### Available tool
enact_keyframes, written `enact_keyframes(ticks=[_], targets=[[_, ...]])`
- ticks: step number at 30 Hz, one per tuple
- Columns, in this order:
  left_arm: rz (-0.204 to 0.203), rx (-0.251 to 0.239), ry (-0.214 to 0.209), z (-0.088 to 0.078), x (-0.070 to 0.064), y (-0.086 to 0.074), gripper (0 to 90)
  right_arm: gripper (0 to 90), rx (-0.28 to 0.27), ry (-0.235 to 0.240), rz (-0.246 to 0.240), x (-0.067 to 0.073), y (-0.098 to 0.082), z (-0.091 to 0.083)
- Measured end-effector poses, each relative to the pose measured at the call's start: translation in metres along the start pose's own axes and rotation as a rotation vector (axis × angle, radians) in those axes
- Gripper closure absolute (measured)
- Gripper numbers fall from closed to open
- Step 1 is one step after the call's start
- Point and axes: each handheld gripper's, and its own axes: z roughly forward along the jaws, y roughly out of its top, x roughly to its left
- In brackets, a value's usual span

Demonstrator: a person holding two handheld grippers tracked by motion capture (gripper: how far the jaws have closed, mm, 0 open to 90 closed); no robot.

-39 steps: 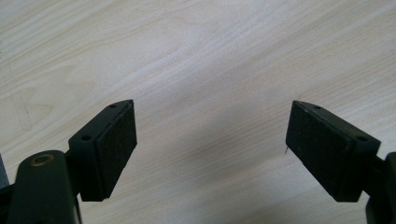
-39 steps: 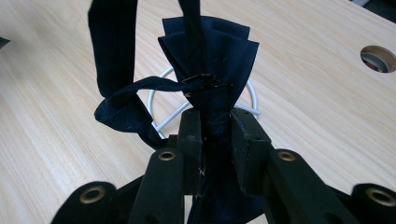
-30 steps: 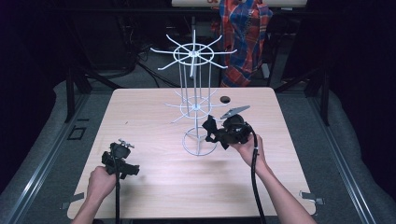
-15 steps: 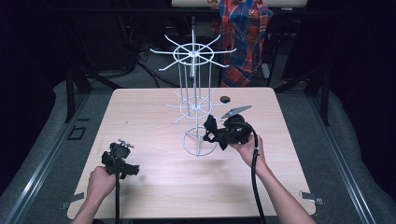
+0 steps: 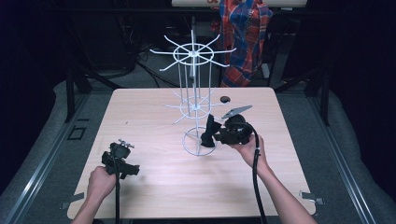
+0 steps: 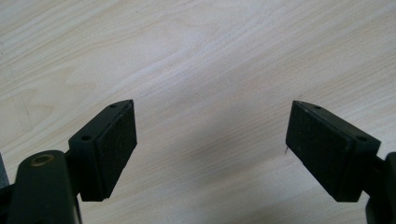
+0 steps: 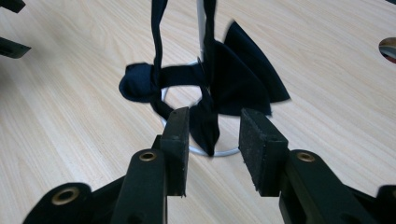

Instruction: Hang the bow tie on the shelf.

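Note:
A white wire hanging stand (image 5: 192, 51) rises from a ring base (image 7: 229, 151) at the table's middle. A black bow tie (image 7: 233, 79) hangs by its strap from the lower tier, low beside the base (image 5: 205, 140). My right gripper (image 7: 215, 114) points at it from the right (image 5: 215, 133). Its jaws have just been opening, and the tie's lower tip hangs loose between the pads (image 7: 180, 140) without being pressed. My left gripper (image 5: 119, 161) hovers near the table's front left, open wide over bare wood (image 6: 211, 107).
A small dark round object (image 5: 225, 99) lies on the table behind the right gripper. The stand's wire arms (image 5: 163, 67) spread out at two levels. A person in a plaid shirt (image 5: 245, 32) stands beyond the far edge. The floor around is dark.
The right gripper's jaws have spread a little around the bow tie's tip. Both hands have kept their places.

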Motion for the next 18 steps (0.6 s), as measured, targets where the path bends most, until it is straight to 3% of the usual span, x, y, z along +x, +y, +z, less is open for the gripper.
enact_keyframes(ticks=[9, 13, 18], targets=[[0.000, -0.001, -0.001, -0.001, 0.001, 0.000, 16.8, 58.8, 0.019, -0.001, -0.015, 0.004, 0.000, -0.010], [0.000, -0.004, -0.003, -0.001, 0.000, 0.000, 16.8, 52.7, 0.019, -0.009, -0.017, 0.004, -0.001, -0.015], [0.004, -0.005, -0.002, -0.002, 0.000, 0.000, 16.8, 38.3, 0.032, -0.035, -0.014, 0.005, -0.003, -0.028]])
